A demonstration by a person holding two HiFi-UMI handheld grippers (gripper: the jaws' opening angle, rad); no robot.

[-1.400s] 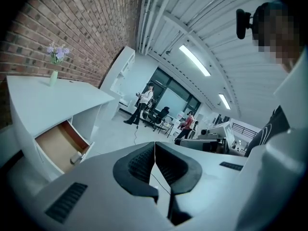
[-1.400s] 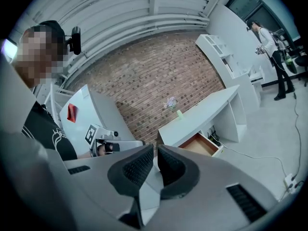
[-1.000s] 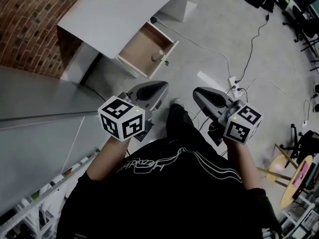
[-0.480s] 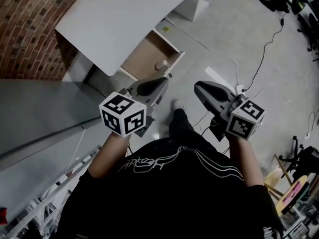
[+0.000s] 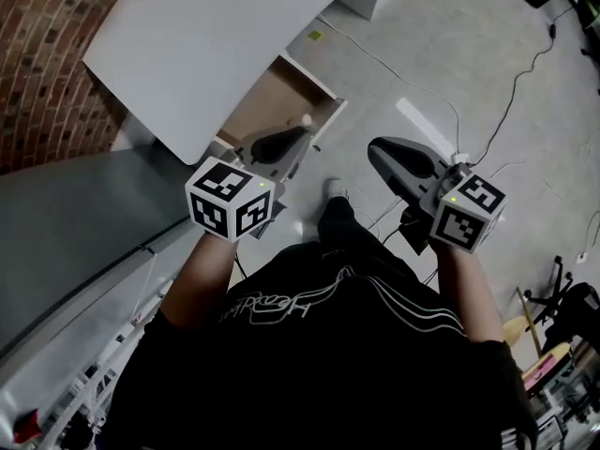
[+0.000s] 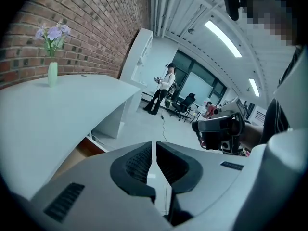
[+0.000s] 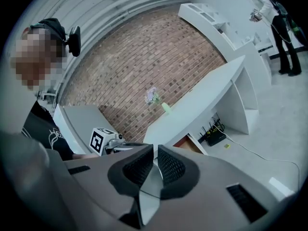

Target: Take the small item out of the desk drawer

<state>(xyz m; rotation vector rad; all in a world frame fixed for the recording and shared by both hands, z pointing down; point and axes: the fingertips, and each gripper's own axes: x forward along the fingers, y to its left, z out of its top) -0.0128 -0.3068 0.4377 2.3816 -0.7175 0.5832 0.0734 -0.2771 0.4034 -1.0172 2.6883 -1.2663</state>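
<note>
Since a second ago the left gripper [image 5: 298,135] has closed in on the open drawer [image 5: 267,92]. Its tip, then well short of the drawer's front panel, now overlaps that panel in the head view, while the right gripper [image 5: 376,150] has kept its place off to the drawer's right, over the floor [image 5: 450,54]. The small item [image 5: 306,120] is pale and rounded with a narrower top. It stands on the drawer's brown bottom just inside the front panel, just beyond the left gripper's tip; whether they touch I cannot tell. The person's forearms [image 5: 202,279] reach forward from a black shirt [image 5: 319,364], both grippers pointing toward the drawer. Each gripper's jaws are together with nothing between them. Above the drawer's back spreads the white table [image 5: 216,36].
</note>
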